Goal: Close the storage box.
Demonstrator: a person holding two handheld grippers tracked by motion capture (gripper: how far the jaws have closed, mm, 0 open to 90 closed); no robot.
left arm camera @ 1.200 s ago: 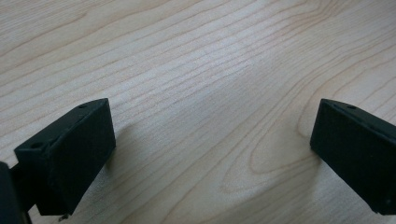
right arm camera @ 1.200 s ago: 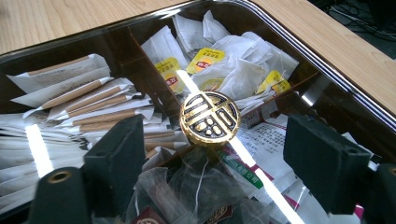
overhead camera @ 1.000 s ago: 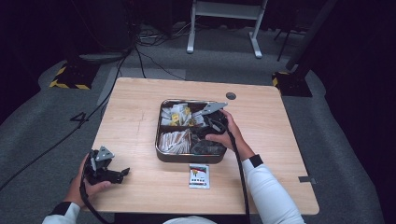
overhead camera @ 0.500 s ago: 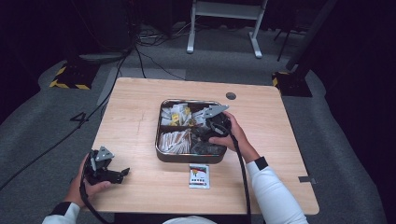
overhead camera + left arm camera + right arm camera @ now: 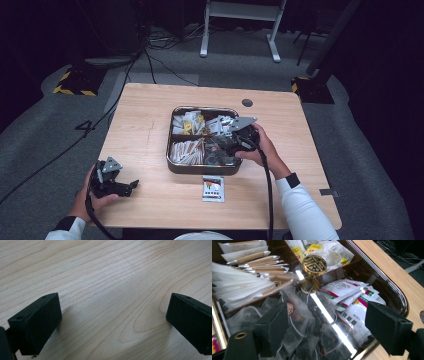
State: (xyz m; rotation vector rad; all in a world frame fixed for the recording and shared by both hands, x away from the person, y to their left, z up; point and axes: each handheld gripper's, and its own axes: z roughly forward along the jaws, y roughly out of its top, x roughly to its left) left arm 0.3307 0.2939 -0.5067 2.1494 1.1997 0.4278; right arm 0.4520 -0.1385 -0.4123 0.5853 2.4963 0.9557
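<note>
Left gripper (image 5: 131, 186): rests on the bare wooden table (image 5: 145, 135) near its front left corner, held in the person's left hand (image 5: 90, 197). Its own view shows the jaws spread wide with nothing but wood grain between them.

Metal tray (image 5: 172, 167): sits at the table's centre, divided into four compartments with a gold knob (image 5: 314, 265) at the middle of the dividers. Rear left holds yellow-and-white sachets (image 5: 187, 122); front left holds long paper stick packets (image 5: 186, 150); rear right holds white packets (image 5: 220, 125) with red and green print.

Clear tea-bag pouches (image 5: 309, 325) (dark contents, thin strings): piled in the front right compartment, directly beneath the right gripper.

Loose printed packet (image 5: 213, 188): lies flat on the table just in front of the tray, apart from both grippers.

Right gripper (image 5: 325, 326): held by the right hand (image 5: 257, 147) over the tray's right half, angled down into the front right compartment. Jaws stand wide apart, straddling the clear pouches, gripping none.
</note>
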